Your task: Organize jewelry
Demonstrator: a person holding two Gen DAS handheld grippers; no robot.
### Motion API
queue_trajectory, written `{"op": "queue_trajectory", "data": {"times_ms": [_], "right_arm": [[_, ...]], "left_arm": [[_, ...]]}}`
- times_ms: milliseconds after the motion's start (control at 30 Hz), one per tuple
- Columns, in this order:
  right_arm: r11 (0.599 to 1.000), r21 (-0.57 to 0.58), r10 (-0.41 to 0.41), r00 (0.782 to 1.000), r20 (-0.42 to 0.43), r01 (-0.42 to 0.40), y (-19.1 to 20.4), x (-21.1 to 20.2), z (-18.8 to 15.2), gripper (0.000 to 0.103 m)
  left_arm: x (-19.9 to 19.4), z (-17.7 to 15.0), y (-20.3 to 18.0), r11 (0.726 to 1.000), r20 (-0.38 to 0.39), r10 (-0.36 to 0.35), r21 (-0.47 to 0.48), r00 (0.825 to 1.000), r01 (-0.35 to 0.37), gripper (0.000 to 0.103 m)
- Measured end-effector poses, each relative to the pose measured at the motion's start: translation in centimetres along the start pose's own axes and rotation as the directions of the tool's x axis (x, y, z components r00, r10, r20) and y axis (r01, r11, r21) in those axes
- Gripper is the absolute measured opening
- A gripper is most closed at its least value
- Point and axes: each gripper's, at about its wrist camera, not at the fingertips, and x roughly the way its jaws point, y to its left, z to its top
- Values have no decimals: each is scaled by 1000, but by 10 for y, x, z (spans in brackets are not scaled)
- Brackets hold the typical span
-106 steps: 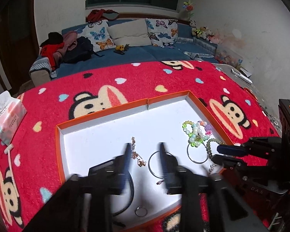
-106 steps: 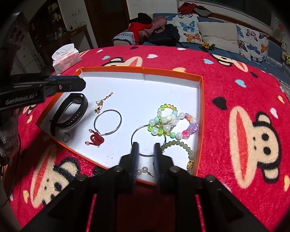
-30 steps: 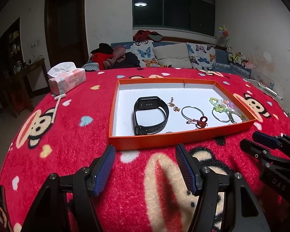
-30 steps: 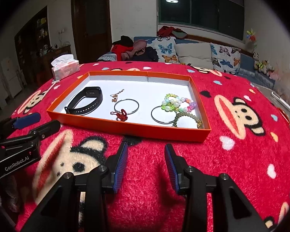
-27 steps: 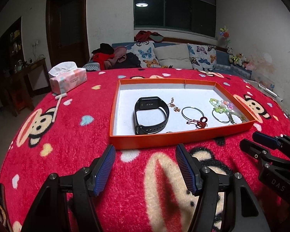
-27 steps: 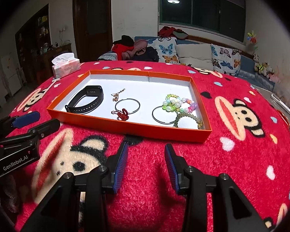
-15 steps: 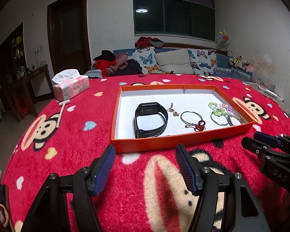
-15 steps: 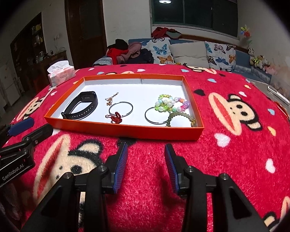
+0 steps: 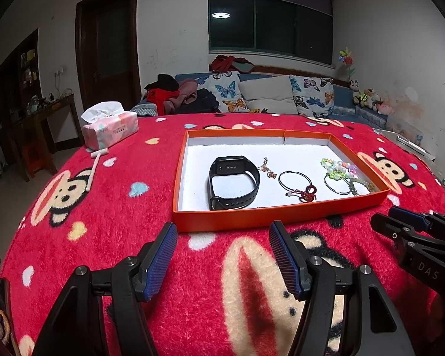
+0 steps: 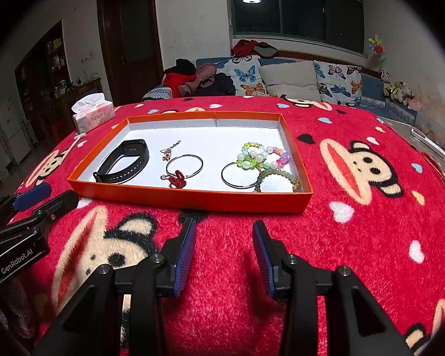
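Note:
An orange tray with a white floor lies on the red monkey-print cloth. In it are a black smartwatch, a small gold charm chain, a thin bangle with a red knot, a second thin bangle, a coloured bead bracelet and a green bead bracelet. My left gripper is open and empty, just short of the tray's near wall. My right gripper is open and empty too, also on the near side of the tray.
A pink tissue box and a white stick lie on the cloth at the far left. Behind the table stands a blue sofa with butterfly cushions and heaped clothes. A dark side table stands at the left wall.
Since 3.5 seconds ago both grippers drew back out of the tray to its near side and opened wider. Over the last second the views hardly shifted; the jewelry lies unmoved.

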Motion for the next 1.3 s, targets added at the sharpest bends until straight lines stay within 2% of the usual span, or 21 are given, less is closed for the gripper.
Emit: {"op": "queue_trajectory", "data": {"times_ms": [867, 1300], "right_arm": [[1000, 0, 1, 1000, 0, -1, 0, 0, 0, 43], [1000, -1, 0, 1000, 2, 0, 0, 0, 0, 43]], "left_arm": [[0, -2, -1, 1000, -4, -3, 2, 1000, 3, 68], [2, -1, -3, 1000, -14, 19, 6, 1000, -19, 68]]}}
